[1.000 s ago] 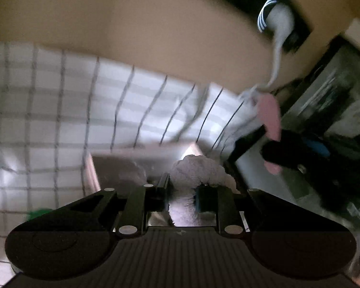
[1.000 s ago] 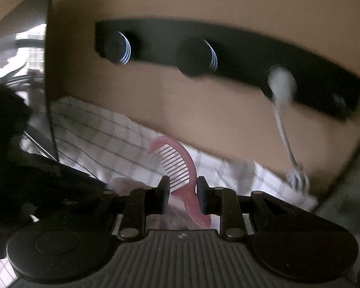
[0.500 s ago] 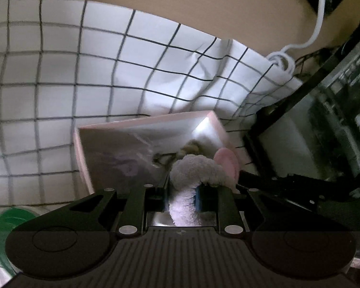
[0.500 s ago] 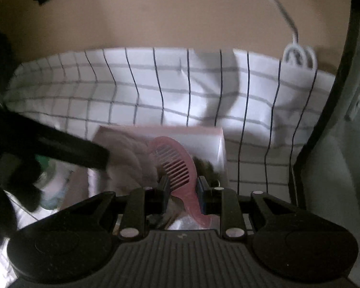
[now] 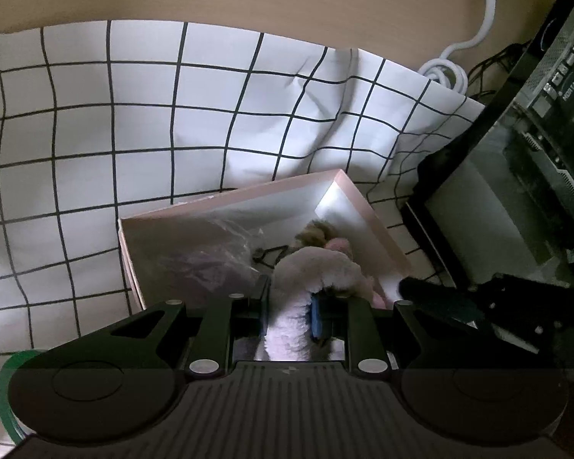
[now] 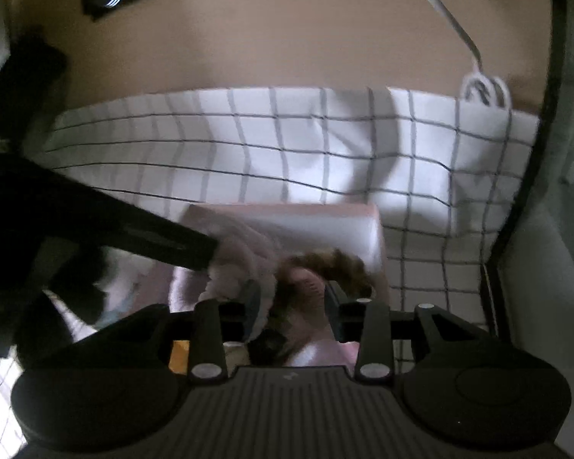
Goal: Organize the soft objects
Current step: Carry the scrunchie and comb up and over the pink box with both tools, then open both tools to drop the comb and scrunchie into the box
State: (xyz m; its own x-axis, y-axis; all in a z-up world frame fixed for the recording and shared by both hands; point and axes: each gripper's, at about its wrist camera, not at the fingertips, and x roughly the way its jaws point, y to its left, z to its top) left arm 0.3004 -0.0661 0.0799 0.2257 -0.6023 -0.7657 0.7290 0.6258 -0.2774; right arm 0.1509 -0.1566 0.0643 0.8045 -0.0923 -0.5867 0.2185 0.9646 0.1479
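My left gripper is shut on a fluffy pale-pink soft band, held just over the near part of an open pink box. In the box lie a clear bag with something purple and a brown furry piece. My right gripper is low in the same box and its jaws are opening. The pink comb shows blurred between them, and the pads stand apart from it. The left gripper's finger with the fluffy band reaches in from the left.
The box rests on a white cloth with a black grid, rumpled at the back. A glass-sided computer case stands close on the right. A coiled white cable hangs behind. A green tape ring lies at the near left.
Both grippers have come down to the pink box. The right jaws have spread wider around the comb. The left still grips the fluffy band.
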